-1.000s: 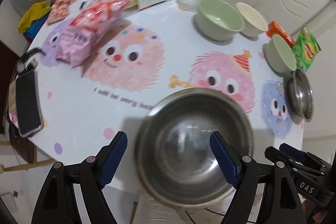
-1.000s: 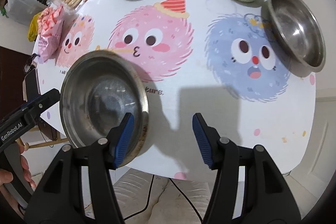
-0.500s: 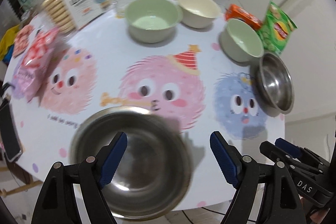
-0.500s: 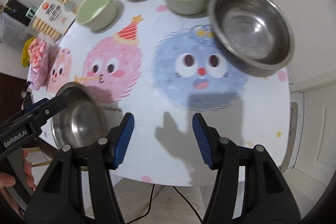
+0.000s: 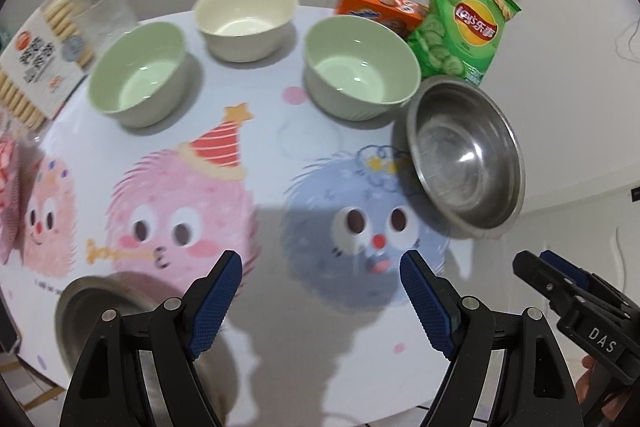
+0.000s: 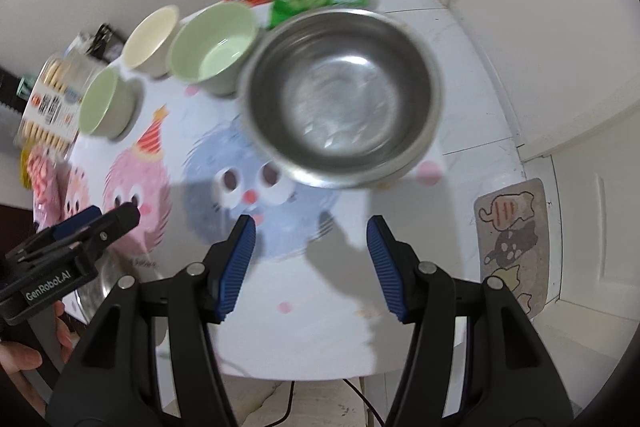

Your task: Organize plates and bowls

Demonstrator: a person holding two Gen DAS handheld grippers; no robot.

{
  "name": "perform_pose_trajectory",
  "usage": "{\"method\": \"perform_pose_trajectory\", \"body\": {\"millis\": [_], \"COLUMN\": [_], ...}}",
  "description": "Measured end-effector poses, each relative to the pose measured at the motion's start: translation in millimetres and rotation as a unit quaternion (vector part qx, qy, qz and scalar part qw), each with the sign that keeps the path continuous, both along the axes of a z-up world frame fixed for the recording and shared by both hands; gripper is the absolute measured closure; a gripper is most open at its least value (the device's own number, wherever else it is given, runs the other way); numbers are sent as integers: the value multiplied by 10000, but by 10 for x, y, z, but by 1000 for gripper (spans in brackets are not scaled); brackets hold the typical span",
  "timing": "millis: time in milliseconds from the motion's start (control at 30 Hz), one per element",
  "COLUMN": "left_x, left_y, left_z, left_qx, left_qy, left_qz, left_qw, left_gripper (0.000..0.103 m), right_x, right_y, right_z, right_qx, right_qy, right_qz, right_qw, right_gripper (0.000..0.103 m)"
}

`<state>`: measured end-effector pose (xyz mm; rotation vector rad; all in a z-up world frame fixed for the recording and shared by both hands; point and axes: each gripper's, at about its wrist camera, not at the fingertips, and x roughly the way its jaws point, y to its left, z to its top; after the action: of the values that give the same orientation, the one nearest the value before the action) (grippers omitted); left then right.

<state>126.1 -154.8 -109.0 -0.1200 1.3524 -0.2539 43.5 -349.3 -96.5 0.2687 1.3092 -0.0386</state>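
Two steel bowls sit on the round table. One steel bowl stands at the right, just ahead of my right gripper. The other steel bowl lies at the near left edge, partly hidden behind my left gripper. Two green bowls and a cream bowl line the far side. Both grippers hang open above the tablecloth with nothing between their fingers. The right gripper also shows at the left wrist view's lower right, the left gripper at the right wrist view's lower left.
A green crisp bag and an orange box stand behind the right bowls. A biscuit pack and a pink snack bag lie at the far left. A floor mat lies beyond the table's right edge.
Both grippers have swept to the right across the table. The near steel bowl has slid out to the left of both views, and the right steel bowl now lies ahead of the right gripper.
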Motion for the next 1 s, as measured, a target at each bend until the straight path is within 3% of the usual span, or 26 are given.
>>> {"method": "perform_pose_trajectory", "body": {"millis": [533, 1000], "left_x": [596, 832], "left_y": [-668, -877], "left_z": [-424, -704], "left_qx": [-120, -60], "left_qy": [451, 688], "left_qz": [287, 450], "left_qw": [9985, 9966], "left_gripper": [20, 21], "right_x": [598, 883], "right_y": [-863, -1089], "right_z": [-311, -724], "right_qx": [-14, 311], "right_qy": [133, 424], "right_qz": [-568, -651], "right_qw": [9983, 9965], "right_gripper": [44, 44]}}
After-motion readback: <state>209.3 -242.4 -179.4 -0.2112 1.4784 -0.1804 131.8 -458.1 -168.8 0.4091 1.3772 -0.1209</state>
